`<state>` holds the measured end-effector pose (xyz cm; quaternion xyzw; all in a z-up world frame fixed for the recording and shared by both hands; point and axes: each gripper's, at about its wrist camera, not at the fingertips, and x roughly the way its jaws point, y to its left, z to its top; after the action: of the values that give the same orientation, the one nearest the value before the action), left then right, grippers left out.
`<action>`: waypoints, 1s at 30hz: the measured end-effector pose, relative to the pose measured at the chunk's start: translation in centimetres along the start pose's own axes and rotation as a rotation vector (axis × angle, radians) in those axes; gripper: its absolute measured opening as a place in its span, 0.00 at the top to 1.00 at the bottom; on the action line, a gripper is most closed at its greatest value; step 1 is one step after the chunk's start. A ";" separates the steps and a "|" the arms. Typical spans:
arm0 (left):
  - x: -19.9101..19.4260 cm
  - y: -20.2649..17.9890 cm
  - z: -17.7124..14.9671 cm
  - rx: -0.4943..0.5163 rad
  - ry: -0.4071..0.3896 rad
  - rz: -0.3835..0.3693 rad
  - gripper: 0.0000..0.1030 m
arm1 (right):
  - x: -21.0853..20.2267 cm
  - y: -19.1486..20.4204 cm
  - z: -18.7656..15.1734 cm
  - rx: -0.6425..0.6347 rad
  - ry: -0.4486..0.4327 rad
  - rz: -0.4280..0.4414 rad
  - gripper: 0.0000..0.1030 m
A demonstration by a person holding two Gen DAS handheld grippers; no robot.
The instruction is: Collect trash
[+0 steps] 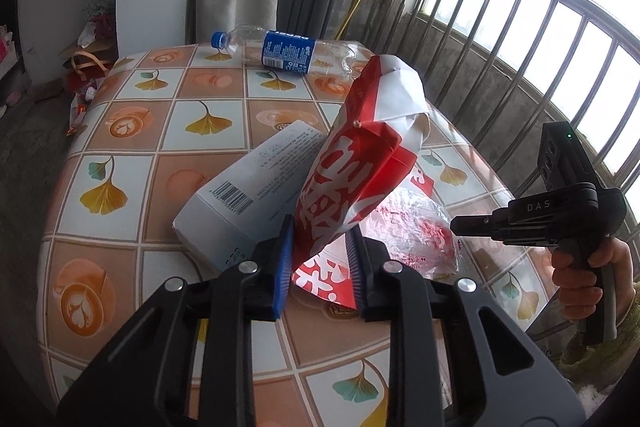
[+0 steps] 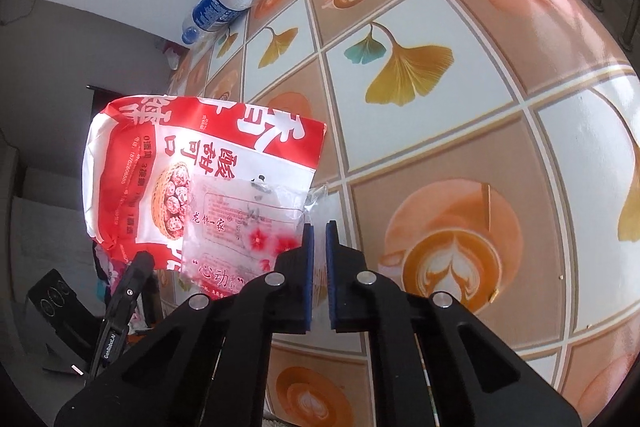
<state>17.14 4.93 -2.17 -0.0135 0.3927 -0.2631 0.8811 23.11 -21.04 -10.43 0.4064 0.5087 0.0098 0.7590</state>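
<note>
while red bag is pinched by left gripper and clear wrapper by closed right gripper, bottle and box are left uncollected.

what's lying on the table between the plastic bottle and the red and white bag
Mostly bare tablecloth, as the left wrist view shows. Only a pale box lies beside the red and white bag, well short of the bottle.

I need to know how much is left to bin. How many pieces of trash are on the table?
4. A plastic bottle lies at the far edge, a white box mid-table, a red bag stands against it, and a clear wrapper lies beside. More may be hidden.
</note>
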 end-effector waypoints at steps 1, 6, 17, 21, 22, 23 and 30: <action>0.0 0.0 0.0 -0.001 -0.001 0.005 0.81 | -0.2 -0.1 0.0 0.003 -0.003 0.007 0.96; 0.0 0.3 0.1 -0.025 0.002 0.018 0.88 | -2.0 -0.6 0.0 0.010 -0.042 0.042 0.97; 0.4 0.0 -0.5 -0.025 0.041 0.050 0.92 | -1.8 -1.4 0.5 0.069 -0.004 0.089 0.69; 0.6 0.1 -0.6 -0.028 0.054 0.059 0.92 | -1.5 -1.8 -0.3 0.078 0.032 0.085 0.58; 0.6 0.1 -0.6 -0.029 0.055 0.061 0.93 | -1.3 -1.8 -0.5 0.081 0.045 0.095 0.58; 0.6 0.1 -0.6 -0.029 0.056 0.062 0.93 | -1.2 -1.7 -0.7 0.081 0.060 0.105 0.58; 0.6 -0.1 -0.7 -0.024 0.057 0.066 0.93 | -0.5 -1.0 -2.4 0.064 0.109 0.138 0.58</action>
<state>16.90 4.72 -3.06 -0.0037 0.4211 -0.2293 0.8775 20.57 -20.48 -11.09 0.4634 0.5200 0.0676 0.7143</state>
